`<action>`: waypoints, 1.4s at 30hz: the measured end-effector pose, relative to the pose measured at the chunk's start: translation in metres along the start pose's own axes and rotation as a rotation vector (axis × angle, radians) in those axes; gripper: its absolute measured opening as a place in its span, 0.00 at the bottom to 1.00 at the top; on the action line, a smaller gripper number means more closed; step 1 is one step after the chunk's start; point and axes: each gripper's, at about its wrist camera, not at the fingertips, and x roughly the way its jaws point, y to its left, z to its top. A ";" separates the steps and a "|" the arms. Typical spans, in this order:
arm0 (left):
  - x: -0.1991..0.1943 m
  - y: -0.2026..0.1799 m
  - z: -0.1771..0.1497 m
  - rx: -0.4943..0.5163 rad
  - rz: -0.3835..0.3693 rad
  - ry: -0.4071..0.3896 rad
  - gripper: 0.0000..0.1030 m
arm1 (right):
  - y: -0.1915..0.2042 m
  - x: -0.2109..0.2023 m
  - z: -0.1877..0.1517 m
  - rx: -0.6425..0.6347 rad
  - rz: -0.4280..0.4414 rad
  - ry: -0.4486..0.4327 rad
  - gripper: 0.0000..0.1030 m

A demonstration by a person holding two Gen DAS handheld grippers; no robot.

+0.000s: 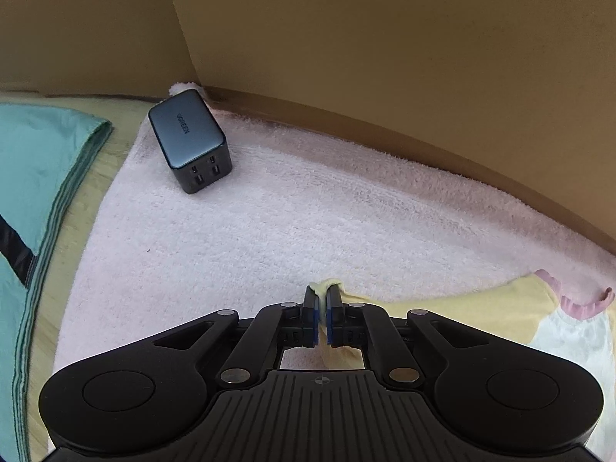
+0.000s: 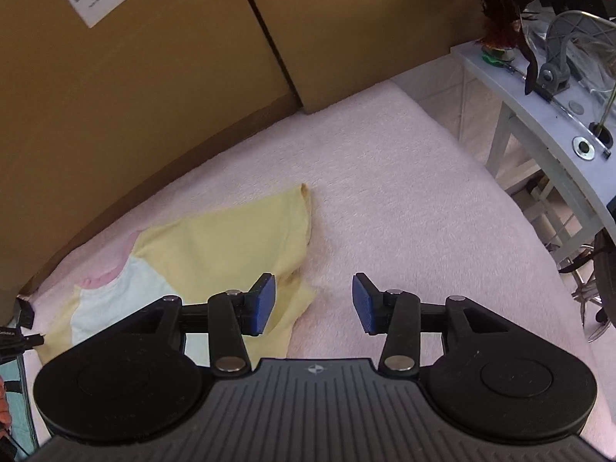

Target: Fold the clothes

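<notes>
**Corner pinched, second corner next**

I am at the grasping stage of a fold. My left hand-held gripper (image 1: 322, 310) is nearly closed, its blue pads clamping a bunched corner of the yellow garment (image 1: 481, 308), which peeks out above the fingertips. My right hand-held gripper (image 2: 313, 304) stands about half open and holds nothing: its left pad hangs over the garment's near edge, while its right pad hangs over the bare pink towel (image 2: 385, 200) that covers the tabletop. The garment lies spread flat on that towel, its sleeve pointing away from me towards the cardboard boxes (image 2: 154, 96). By my reading, the next move calls for bringing the right jaws down around the garment's edge and closing them, so both corners can lift together. Beyond the garment, a dark charger block (image 1: 188, 140) sits on the towel near the boxes.
</notes>
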 end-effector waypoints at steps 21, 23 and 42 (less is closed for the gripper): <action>-0.025 0.019 -0.059 -0.058 0.059 0.097 0.61 | -0.016 0.032 -0.021 0.207 0.146 0.116 0.06; -0.019 0.010 -0.067 -0.040 0.073 0.117 0.63 | -0.013 0.027 -0.025 0.176 0.122 0.094 0.05; -0.019 0.003 -0.088 0.031 0.204 0.111 0.25 | 0.006 -0.021 -0.057 -0.060 -0.156 -0.078 0.14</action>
